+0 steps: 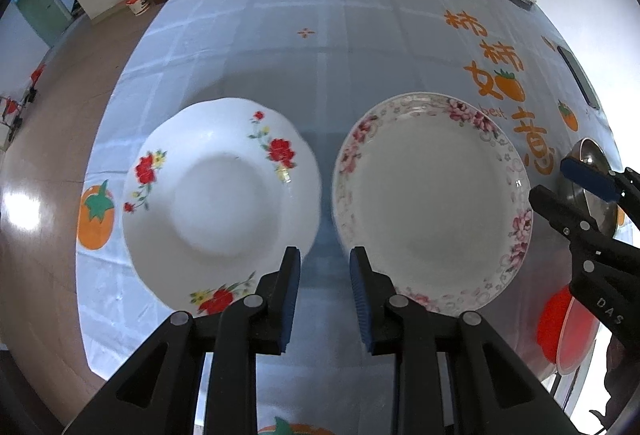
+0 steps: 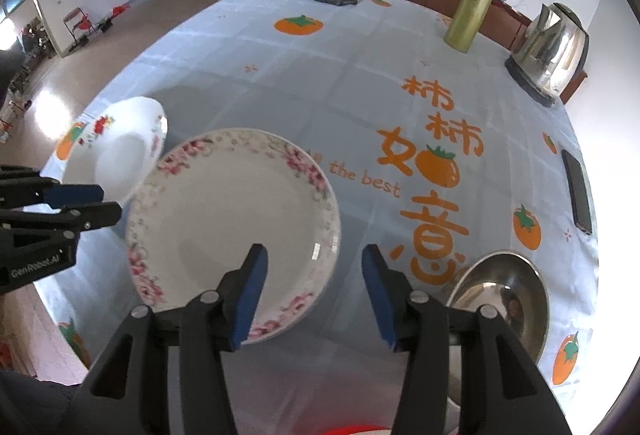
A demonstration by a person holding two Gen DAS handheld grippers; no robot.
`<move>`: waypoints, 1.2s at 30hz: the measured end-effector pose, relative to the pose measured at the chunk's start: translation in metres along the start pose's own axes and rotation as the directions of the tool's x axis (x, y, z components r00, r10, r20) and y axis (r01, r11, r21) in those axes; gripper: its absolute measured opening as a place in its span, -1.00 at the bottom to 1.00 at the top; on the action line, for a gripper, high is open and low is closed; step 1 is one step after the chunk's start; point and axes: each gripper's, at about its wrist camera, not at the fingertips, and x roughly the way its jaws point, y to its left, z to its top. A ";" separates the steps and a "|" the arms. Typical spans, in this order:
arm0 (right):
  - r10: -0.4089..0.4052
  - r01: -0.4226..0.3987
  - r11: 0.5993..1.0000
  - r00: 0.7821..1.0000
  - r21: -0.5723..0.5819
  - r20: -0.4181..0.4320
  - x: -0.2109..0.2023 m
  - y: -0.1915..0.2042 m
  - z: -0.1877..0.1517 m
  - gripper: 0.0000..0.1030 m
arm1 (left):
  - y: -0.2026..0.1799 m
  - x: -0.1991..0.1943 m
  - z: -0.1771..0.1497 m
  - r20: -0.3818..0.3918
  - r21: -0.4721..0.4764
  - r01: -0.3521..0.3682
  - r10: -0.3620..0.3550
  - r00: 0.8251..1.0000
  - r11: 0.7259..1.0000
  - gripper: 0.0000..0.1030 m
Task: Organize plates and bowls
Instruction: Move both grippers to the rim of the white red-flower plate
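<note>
Glossy white glazed plate with pink flower rim and glossy white ceramic bowl with red flowers sit on the smooth pale-blue printed tablecloth. Shiny steel bowl, mirror-polished metal kettle. My blue ribbed pads look matt, rubbery.

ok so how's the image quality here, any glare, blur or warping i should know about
Left wrist view: strong fisheye bending of the table edge, bright glare patch on the brown floor, and the white red-flowered plate has slightly smeared edges. Right wrist view: same warping, blown-out white at the right border, sharp highlights on the shiny steel kettle; the pink-flowered plate looks fairly crisp.
</note>
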 end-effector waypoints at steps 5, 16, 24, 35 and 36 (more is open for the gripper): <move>0.042 -0.042 0.999 0.999 -0.021 0.015 -0.007 0.018 0.008 -0.02 | 0.018 -0.005 -0.007 0.003 -0.044 -0.016 0.016 1.000 0.999 -0.03; 0.117 -0.116 0.990 0.993 -0.085 0.017 -0.006 0.061 0.027 0.03 | 0.064 -0.006 -0.023 -0.009 -0.151 -0.042 0.041 0.999 0.988 0.00; 0.132 -0.128 0.982 0.991 -0.141 0.019 0.001 0.087 0.047 0.03 | 0.106 0.000 -0.031 -0.026 -0.245 -0.078 0.074 0.997 0.966 0.00; 0.165 -0.166 0.973 0.986 -0.162 -0.023 0.033 0.109 0.080 0.03 | 0.144 0.021 -0.026 -0.057 -0.336 -0.097 0.083 0.995 0.937 0.00; 0.168 -0.170 0.972 0.985 -0.163 -0.028 0.035 0.111 0.082 0.03 | 0.145 0.022 -0.025 -0.058 -0.338 -0.098 0.084 0.995 0.936 0.00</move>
